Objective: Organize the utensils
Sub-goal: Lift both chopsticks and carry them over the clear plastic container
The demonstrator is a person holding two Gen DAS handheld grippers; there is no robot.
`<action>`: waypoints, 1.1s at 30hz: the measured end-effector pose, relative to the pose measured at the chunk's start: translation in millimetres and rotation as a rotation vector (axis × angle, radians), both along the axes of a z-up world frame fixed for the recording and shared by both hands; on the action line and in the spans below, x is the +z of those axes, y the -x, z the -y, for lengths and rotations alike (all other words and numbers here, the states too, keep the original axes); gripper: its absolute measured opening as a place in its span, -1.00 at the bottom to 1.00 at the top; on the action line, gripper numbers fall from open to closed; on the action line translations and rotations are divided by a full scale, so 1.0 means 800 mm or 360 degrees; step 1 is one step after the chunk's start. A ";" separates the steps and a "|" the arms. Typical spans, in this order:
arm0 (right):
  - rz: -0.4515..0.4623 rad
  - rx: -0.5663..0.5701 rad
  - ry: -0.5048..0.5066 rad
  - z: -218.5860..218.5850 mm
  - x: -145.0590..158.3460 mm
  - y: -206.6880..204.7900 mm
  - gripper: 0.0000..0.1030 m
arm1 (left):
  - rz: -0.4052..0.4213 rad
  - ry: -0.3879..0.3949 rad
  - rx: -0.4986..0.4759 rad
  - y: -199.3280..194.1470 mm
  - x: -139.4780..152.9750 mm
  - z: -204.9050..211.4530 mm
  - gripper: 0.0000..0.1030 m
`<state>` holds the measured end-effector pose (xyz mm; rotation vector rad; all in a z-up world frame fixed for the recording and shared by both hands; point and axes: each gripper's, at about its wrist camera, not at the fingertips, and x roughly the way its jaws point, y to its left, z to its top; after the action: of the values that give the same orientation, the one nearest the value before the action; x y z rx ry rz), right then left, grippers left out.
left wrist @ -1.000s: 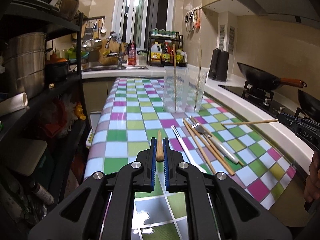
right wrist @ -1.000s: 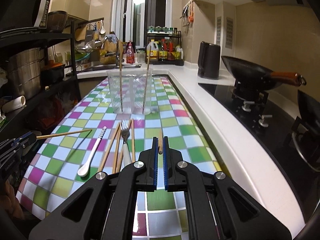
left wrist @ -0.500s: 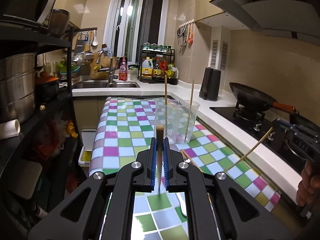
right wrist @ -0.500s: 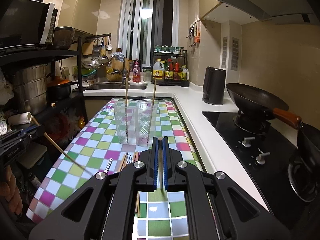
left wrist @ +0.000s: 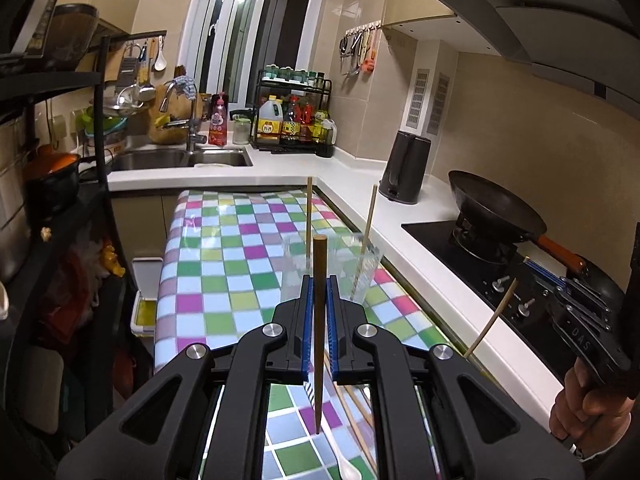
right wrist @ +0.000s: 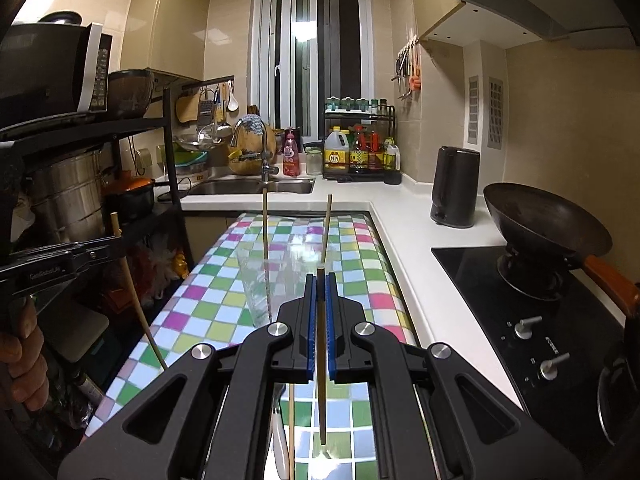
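Two chopsticks are up off the counter [left wrist: 224, 256]: my left gripper [left wrist: 319, 296] has its fingers clamped on a dark wooden chopstick [left wrist: 319, 320], my right gripper [right wrist: 320, 296] pinches a pale chopstick [right wrist: 321, 380]. Both hang upright near the clear plastic cup [right wrist: 260, 280], which holds two more sticks. A white spoon [left wrist: 344, 464] lies below.

- Black kettle [right wrist: 456, 188]: upright on the white bench [right wrist: 404, 216], near the corner.
- Dark wok [right wrist: 548, 228]: on the hob [right wrist: 520, 320], handle toward the viewer.
- Steel sink [left wrist: 180, 159]: beneath the tap [left wrist: 188, 120], at the far wall.
- Bottle rack [right wrist: 360, 148]: beside the sink.
- Microwave [right wrist: 52, 68]: atop the black shelf unit [right wrist: 172, 152].
- Range hood [left wrist: 540, 12]: above the hob.
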<state>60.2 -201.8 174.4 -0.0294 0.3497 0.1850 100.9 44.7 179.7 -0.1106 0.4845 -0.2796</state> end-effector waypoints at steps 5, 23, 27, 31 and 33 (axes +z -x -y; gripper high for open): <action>0.0100 0.0049 0.0007 -0.008 0.055 -0.034 -0.92 | 0.0060 0.0011 -0.0005 -0.048 0.052 0.003 -0.87; 0.0205 0.0104 -0.0016 -0.060 0.120 -0.215 -0.92 | 0.0070 0.0057 0.0044 -0.223 0.084 0.017 -0.87; 0.0122 0.0090 -0.0033 -0.054 0.087 -0.241 -0.92 | 0.0012 0.0006 0.0035 -0.243 0.058 0.023 -0.87; 0.0006 0.0105 -0.0050 -0.050 0.055 -0.261 -0.92 | -0.0106 -0.0007 0.0006 -0.256 0.028 0.028 -0.87; -0.0045 0.0109 -0.0040 -0.050 0.041 -0.268 -0.92 | -0.0146 -0.0035 -0.0006 -0.259 0.017 0.034 -0.87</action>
<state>274.3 -161.6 207.3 -0.0137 0.3750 0.2581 308.3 17.8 193.1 -0.1014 0.5789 -0.2735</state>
